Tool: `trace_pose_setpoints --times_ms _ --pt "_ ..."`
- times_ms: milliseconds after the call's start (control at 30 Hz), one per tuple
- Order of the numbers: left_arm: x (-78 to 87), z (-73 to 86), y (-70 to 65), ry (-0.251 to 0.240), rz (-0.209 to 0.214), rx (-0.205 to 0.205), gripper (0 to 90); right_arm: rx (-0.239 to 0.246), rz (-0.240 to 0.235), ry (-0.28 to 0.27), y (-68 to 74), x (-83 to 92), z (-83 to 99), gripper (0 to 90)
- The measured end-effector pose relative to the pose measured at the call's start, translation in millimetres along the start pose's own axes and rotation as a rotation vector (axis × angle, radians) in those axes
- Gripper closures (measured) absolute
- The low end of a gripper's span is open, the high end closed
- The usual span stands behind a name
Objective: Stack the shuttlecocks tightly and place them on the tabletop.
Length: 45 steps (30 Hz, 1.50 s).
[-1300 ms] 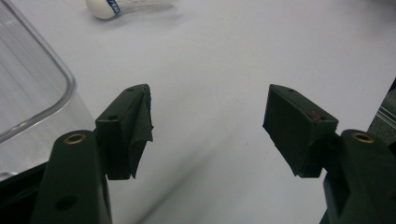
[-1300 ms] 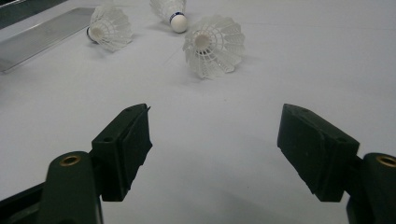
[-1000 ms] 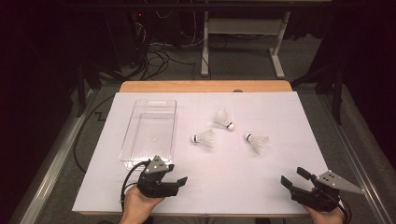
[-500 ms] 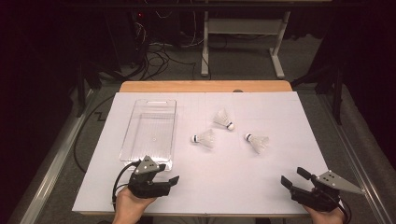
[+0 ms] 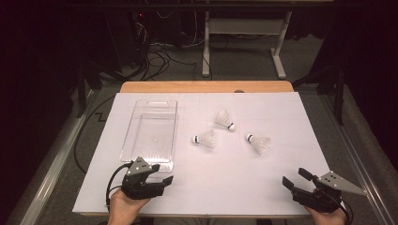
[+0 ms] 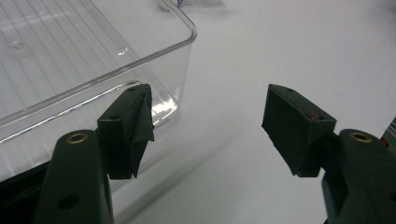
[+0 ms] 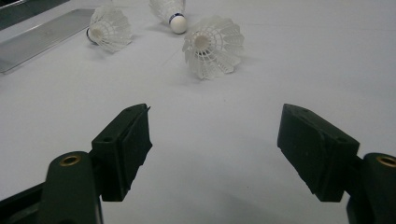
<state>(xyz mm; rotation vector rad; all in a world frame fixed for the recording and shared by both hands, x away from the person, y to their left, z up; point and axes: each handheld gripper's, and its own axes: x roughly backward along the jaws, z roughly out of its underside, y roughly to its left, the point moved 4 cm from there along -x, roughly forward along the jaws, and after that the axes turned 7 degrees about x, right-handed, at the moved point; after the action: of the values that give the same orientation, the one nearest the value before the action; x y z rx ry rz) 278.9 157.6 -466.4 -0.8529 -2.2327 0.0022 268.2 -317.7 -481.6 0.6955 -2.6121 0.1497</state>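
Three shuttlecocks lay in the middle of the white table (image 5: 281, 187), well apart from both hands. The right hand-held gripper (image 5: 294, 178) sat at the near right corner of the table. Its jaws were wide open and held nothing. The left hand-held gripper (image 5: 165, 180) sat at the near left, just beside the near end of the clear tray (image 5: 139, 123). Its jaws were wide open too, and empty.

The right shuttlecock (image 5: 258, 142) was the one nearest the right hand-held gripper. It lay ahead of that gripper and a little to the left. In the right gripper view this shuttlecock (image 7: 213, 46) lay on its side with its open feather end facing the camera. Its round cork tip pointed away, toward the far side. So its long line ran mostly toward and away from the gripper, a bit slanted.

The middle shuttlecock (image 5: 204, 139) lay closest to the tray, with its cork tip pointing at the tray. It was about as far from one hand as from the other. The far shuttlecock (image 5: 225, 120) lay beyond the other two.

I think the right hand was best placed to reach forward for the right shuttlecock. The jaws would likely need to close across the feather skirt from the sides. The tray was empty, so nothing had been put in yet.
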Motion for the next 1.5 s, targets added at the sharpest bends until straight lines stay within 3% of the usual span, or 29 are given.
trace_pose_setpoints --times_ms 600,933,1500 --pt "16.8 9.2 19.5 -0.041 -0.03 0.04 34.4 -0.002 0.006 0.003 -0.1 -0.1 0.0 26.1" --pt "22.0 16.1 24.1 -0.051 -0.048 0.043 34.0 0.001 0.006 0.004 -0.5 -0.2 0.3 26.0" --pt "32.1 26.6 36.1 -0.099 -0.078 0.091 33.4 0.0 0.008 0.007 -0.3 -0.4 0.4 26.0"
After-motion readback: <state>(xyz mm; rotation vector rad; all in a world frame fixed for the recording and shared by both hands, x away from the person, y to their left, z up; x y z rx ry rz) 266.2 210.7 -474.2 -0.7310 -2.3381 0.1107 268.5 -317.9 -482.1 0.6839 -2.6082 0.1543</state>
